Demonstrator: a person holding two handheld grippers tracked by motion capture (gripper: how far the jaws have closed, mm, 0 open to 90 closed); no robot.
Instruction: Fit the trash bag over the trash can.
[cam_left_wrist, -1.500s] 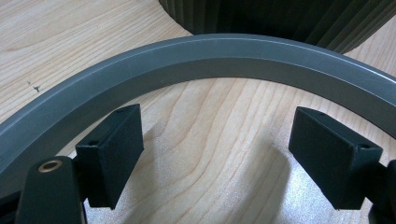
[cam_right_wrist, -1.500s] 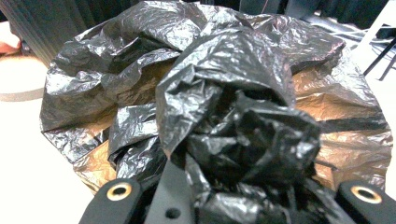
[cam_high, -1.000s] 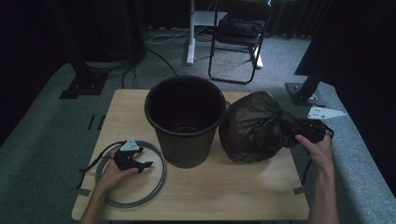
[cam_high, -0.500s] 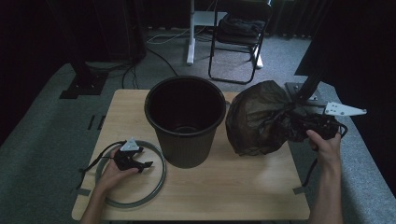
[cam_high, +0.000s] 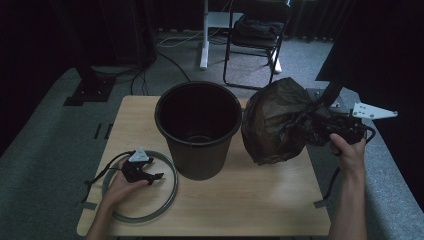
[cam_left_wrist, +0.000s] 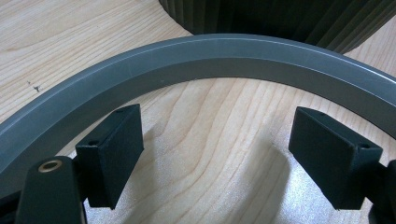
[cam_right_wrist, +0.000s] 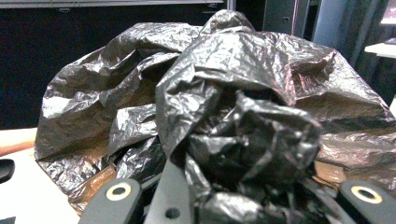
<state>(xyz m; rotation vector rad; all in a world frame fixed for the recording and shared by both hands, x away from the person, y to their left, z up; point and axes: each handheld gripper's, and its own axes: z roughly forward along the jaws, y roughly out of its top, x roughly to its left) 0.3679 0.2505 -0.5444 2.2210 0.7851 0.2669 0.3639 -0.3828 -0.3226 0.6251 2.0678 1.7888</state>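
A black ribbed bin (cam_high: 198, 126) stands upright in the middle of the wooden table (cam_high: 250, 200). To its right a full dark plastic bag (cam_high: 276, 120) hangs above the table's right side, and my right gripper (cam_high: 334, 129) is shut on its bunched neck (cam_right_wrist: 243, 154). A grey ring (cam_high: 165, 192) lies flat at the front left. My left gripper (cam_high: 156, 176) rests inside that ring, open, its jaws wide apart over bare wood just short of the ring's band (cam_left_wrist: 205, 60). The bin's ribbed wall (cam_left_wrist: 289, 18) rises just behind the ring.
A folding chair (cam_high: 255, 35) with a dark bundle on it stands on the grey carpet behind the table. Cables and a stand base (cam_high: 87, 92) lie on the floor at the back left. A metal stand (cam_high: 345, 102) is close to the table's right edge.
My right gripper has lifted the bag off the table and carried it to the right and up. The left gripper has stayed in the ring.
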